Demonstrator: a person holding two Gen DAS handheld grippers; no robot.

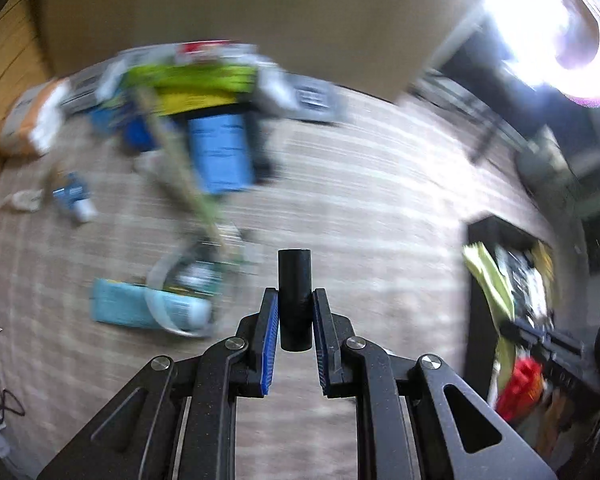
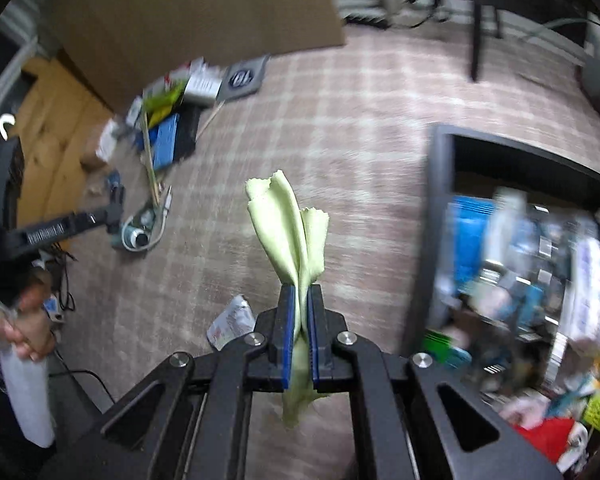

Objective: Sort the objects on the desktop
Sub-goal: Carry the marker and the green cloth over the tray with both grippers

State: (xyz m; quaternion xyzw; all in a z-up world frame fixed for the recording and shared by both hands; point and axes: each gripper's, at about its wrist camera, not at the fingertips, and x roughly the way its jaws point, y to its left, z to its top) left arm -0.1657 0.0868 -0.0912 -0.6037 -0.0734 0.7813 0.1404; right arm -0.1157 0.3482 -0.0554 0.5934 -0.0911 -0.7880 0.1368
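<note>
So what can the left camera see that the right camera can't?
Only the left wrist view shows the left gripper with its fingers shut on a black tube.

Only the right wrist view shows the right gripper pinching a pale green cloth, plus a small white packet lying on the surface.

Both views show the checked tablecloth, the messy pile with a blue box and the dark bin full of sorted things. Both are blurry.

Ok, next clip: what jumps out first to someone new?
Each gripper is loaded: the left gripper clamps a black tube, the right gripper pinches a pale green cloth. A black bin full of mixed items sits at right, a loose pile far left on the checked surface.
</note>
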